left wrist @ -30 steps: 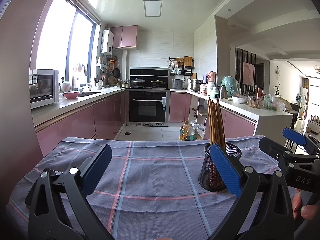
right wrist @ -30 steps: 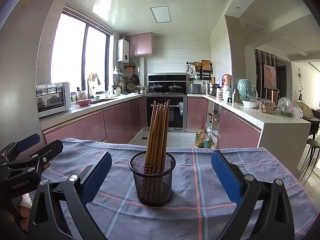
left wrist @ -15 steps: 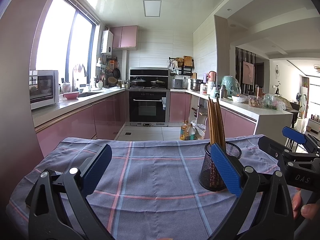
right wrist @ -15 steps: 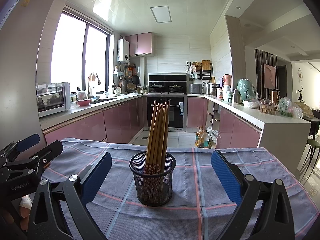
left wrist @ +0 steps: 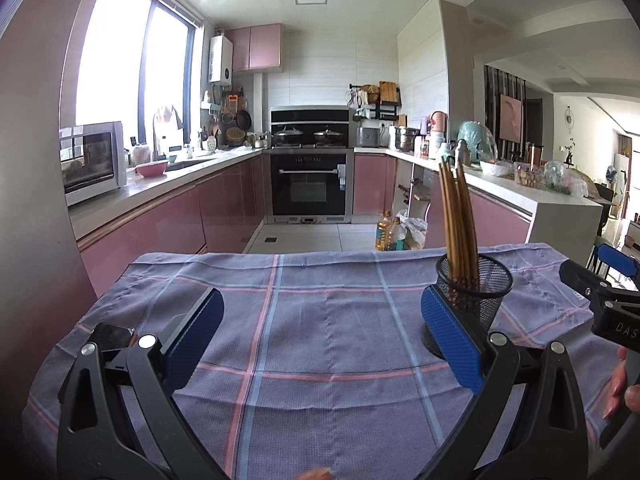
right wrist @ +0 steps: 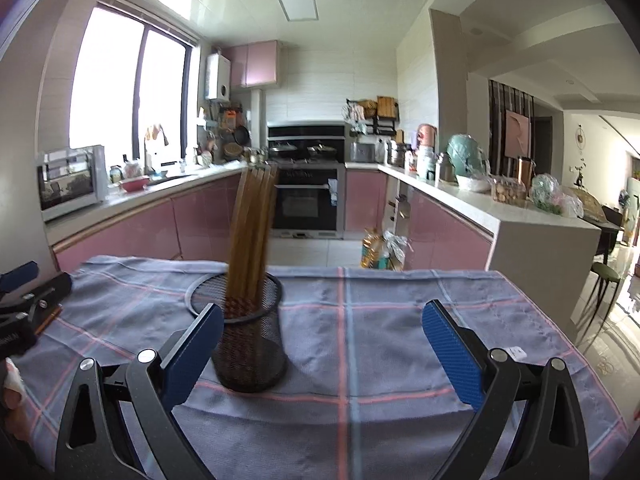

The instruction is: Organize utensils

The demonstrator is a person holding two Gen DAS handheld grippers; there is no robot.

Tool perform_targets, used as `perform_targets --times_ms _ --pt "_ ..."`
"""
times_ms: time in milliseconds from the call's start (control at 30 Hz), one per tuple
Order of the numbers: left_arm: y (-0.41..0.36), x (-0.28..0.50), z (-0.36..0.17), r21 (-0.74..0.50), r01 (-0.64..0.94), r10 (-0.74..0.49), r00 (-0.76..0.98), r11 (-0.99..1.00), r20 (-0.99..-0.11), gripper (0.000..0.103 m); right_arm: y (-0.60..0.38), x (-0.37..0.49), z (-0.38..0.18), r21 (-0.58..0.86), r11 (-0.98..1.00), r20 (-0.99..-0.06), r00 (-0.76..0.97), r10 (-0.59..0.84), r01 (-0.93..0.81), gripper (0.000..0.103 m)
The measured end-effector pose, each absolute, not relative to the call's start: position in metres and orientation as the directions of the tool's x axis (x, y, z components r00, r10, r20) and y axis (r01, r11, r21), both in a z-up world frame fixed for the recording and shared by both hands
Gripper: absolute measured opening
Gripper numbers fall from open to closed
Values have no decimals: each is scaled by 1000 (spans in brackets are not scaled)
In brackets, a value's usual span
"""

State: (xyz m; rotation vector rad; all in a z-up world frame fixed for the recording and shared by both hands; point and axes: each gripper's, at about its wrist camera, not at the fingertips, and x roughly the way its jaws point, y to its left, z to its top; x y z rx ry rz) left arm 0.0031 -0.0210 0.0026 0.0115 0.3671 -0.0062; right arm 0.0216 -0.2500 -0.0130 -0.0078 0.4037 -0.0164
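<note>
With both tools spread apart and empty, the mesh holder of upright chopsticks stands nearest the right tool, just beyond its left finger.

White letters "DAS" readable on black body of my right gripper, right edge of left wrist frame. Lettering on my left gripper, left edge of right wrist frame, too blurred to read.

Both grippers, left gripper and right gripper, have black plastic frames with triangular cut-outs, silver screws and blue textured pads. One side carries white letters "DAS".
</note>
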Motion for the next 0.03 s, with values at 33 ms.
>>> perform_targets --times_ms 33 --pt "-18 9 -1 8 2 2 922 1000 -388 97 -259 33 -22 -27 999 -447 893 -48 40 96"
